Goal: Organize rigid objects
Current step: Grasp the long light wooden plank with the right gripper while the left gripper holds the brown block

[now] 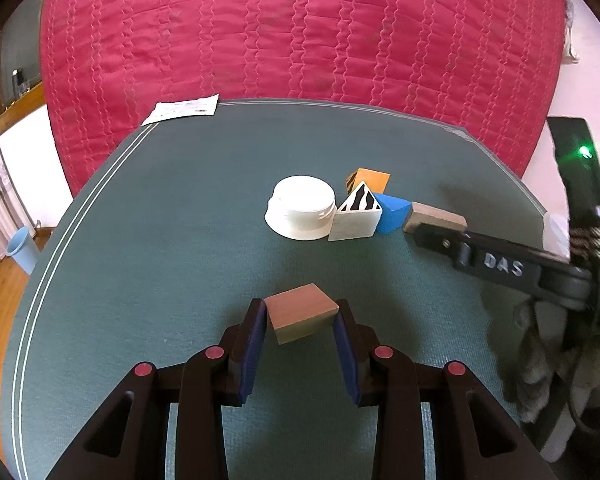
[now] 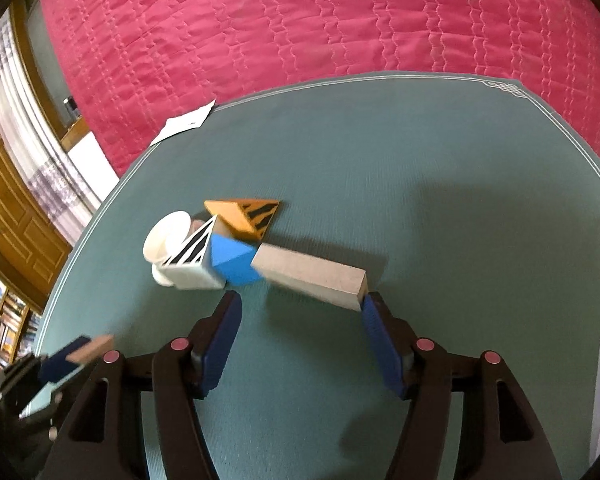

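Item: left gripper (image 1: 302,316), lower centre of the left wrist view; jaws clamped on a small brown wooden block (image 1: 303,313), pads pressing both side faces, the block's lower edge showing at the fingertips; whether it is resting on the green table cover (image 1: 160,240) or raised off it cannot be told.

Item: right gripper (image 2: 300,308), lower centre of the right wrist view; jaws standing apart and gripping nothing; the right-hand fingertip sitting just beside, perhaps touching, the near end of a long grey block (image 2: 310,274), the left-hand one lying clear of it.

Item: cluster, centre of the left wrist view; white round lid (image 1: 300,208), white zebra-striped prism (image 1: 356,216), blue block (image 1: 392,212) and orange striped prism (image 1: 368,180) sitting packed together, touching; the long grey block lying at the right of the blue block, close against it.

Item: white paper slip (image 1: 182,108), upper left, at the far table edge; not part of the grouping.

Step judged in hand: the right gripper setting the long grey block against the cluster, the left bringing its block.

Handling notes: withdrawing the open jaws straight back, so neither finger is dragging the long block askew; bringing the brown block in low and level, toward free cloth beside the cluster; releasing only once it is seated flat; keeping the two grippers from crossing.
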A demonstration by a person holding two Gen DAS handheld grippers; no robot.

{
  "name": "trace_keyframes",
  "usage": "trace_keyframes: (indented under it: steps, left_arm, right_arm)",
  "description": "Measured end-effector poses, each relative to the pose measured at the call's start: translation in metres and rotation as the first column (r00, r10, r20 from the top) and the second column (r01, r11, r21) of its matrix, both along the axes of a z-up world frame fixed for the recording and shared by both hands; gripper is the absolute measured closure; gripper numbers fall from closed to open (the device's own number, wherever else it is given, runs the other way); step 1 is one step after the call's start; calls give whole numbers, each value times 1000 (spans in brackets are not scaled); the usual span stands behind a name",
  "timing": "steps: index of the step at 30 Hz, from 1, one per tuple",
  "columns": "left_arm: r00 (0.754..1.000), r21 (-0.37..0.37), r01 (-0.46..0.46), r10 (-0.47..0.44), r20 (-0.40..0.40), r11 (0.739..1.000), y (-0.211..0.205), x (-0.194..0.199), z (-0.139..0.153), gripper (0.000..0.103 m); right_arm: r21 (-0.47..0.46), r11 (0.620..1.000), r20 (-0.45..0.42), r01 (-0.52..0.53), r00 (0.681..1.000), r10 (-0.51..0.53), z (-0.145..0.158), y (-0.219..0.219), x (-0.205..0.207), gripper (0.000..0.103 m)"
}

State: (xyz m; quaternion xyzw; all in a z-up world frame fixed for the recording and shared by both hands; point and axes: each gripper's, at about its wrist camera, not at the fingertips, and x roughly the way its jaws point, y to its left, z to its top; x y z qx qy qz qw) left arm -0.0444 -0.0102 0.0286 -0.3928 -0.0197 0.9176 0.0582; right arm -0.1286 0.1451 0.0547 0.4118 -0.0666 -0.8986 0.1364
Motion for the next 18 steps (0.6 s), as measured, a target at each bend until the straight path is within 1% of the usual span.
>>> trace_keyframes:
  steps: [5,7,12,16,17,18]
  left_arm:
    - [1000,4,0,0,3,1000,0,1,0,67]
    - [1000,5,1,-1,2,1000,0,1,0,67]
    - [1000,6,1,-1,4,1000,0,1,0,67]
    - [1000,5,3,-3,4,1000,1,1,-1,67]
    - [1000,5,4,-4,3,1000,1,1,-1,67]
    - [1000,5,5,-5,3,1000,1,1,-1,67]
  right_arm:
    - [26,1000,-14,16,1000,-16,0,-7,-10,38]
    - [38,999,-16,16,1000,-15,0,-11,-13,34]
    - [66,998,-20,17,1000,-16,0,-15,-17,30]
    - [79,996,-22,28,999,-26,0,-16,-20,30]
    - [81,996,-22,29,999,-27,0,-16,-21,31]
    - [83,996,-24,30,999,-28,0,-15,-21,37]
